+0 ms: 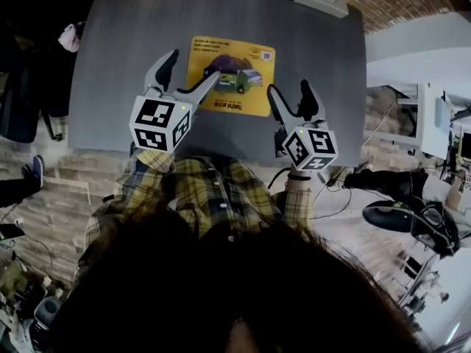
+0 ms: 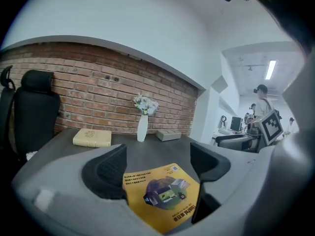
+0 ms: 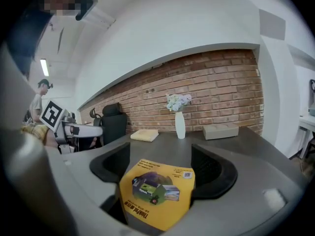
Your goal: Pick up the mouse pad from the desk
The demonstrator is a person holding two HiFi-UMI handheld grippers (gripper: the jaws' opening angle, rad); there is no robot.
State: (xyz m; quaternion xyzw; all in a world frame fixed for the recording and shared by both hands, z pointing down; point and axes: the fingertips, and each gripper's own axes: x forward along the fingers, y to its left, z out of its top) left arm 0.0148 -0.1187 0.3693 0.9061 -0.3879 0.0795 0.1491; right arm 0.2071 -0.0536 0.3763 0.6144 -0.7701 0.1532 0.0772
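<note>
Dark grey bench [image 1: 103, 87] with a smooth matte top. Flat on it, toward the front edge and about in the middle of the width: a yellow mouse pad [image 1: 230, 76] with a printed picture and dark lettering. Along the back edge, from left to right: a cream book [image 2: 92, 137] lying flat, a slim white vase [image 2: 142, 128] upright with pale flowers, a low grey box [image 2: 168, 135]. All three well apart from the mouse pad.
</note>
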